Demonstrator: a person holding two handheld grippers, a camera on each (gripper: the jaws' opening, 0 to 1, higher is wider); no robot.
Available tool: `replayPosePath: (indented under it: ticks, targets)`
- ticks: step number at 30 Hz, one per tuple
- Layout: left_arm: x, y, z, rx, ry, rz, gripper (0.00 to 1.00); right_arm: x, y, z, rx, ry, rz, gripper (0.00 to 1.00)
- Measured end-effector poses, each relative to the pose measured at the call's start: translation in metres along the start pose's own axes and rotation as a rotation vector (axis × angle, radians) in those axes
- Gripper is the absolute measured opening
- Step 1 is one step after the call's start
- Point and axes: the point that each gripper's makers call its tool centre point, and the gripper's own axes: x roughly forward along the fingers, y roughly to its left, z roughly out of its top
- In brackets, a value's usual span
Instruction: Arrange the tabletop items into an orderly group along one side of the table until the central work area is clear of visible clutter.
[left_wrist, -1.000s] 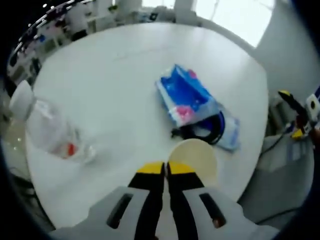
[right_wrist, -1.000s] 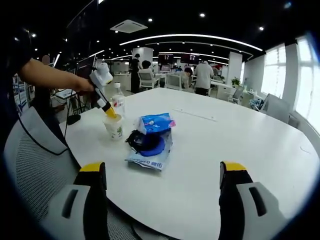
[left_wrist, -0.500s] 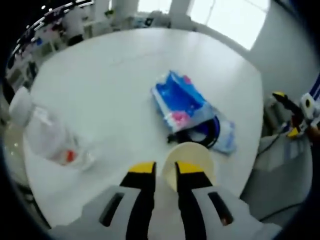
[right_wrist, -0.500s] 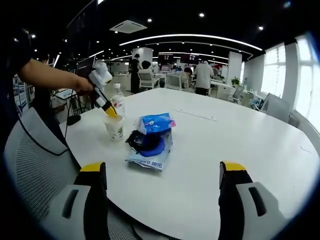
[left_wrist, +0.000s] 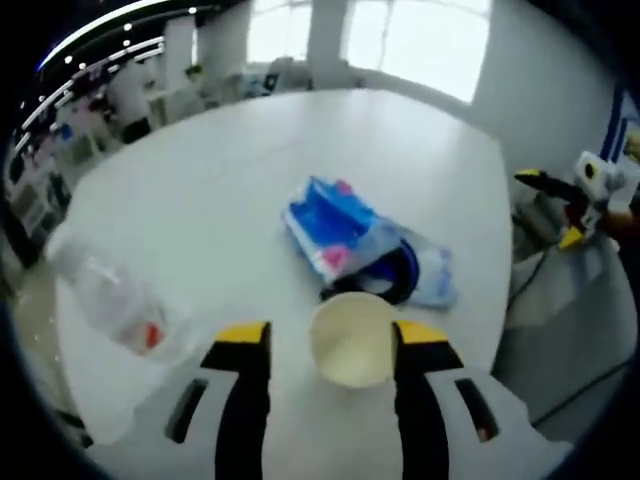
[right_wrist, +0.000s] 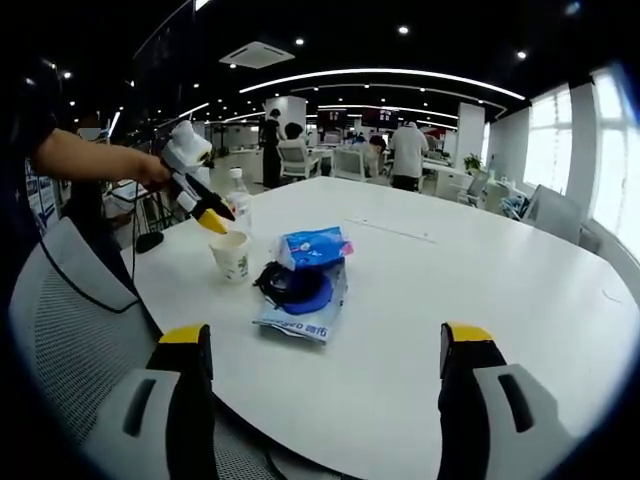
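Note:
A cream paper cup (left_wrist: 352, 342) stands upright on the white table (left_wrist: 220, 170), seen from above between my left gripper's (left_wrist: 332, 336) open jaws. In the right gripper view the left gripper (right_wrist: 212, 219) hangs just above and left of the cup (right_wrist: 231, 256), apart from it. Behind the cup lie a blue packet (left_wrist: 336, 218), a black cable coil (left_wrist: 388, 276) and a flat pale packet (left_wrist: 436, 278). A clear plastic bottle (left_wrist: 112, 296) stands to the left. My right gripper (right_wrist: 325, 340) is open near the table's edge, holding nothing.
A mesh chair back (right_wrist: 70, 300) stands close to the table edge under the person's arm (right_wrist: 85, 157). More desks, chairs and people fill the room behind. The table (right_wrist: 480, 270) is bare on its right half.
My left gripper's jaws have opened wide and let go of the cup's rim, and it has drawn back from the cup. The right gripper has not moved.

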Motion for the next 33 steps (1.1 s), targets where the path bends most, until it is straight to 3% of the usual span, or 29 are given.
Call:
replayPosePath:
  ticks: [10, 21, 33]
  targets:
    - [-0.019, -0.003, 0.012, 0.021, -0.172, 0.037, 0.56, 0.0, 0.001, 0.0, -0.001, 0.0, 0.004, 0.95]
    - [-0.046, -0.015, -0.001, 0.093, -0.223, 0.094, 0.69, 0.001, 0.0, 0.0, -0.004, 0.002, 0.004, 0.97]
    - [-0.07, -0.038, -0.015, 0.083, -0.259, 0.12, 0.83, 0.0, -0.001, 0.0, -0.004, 0.001, -0.004, 0.99]
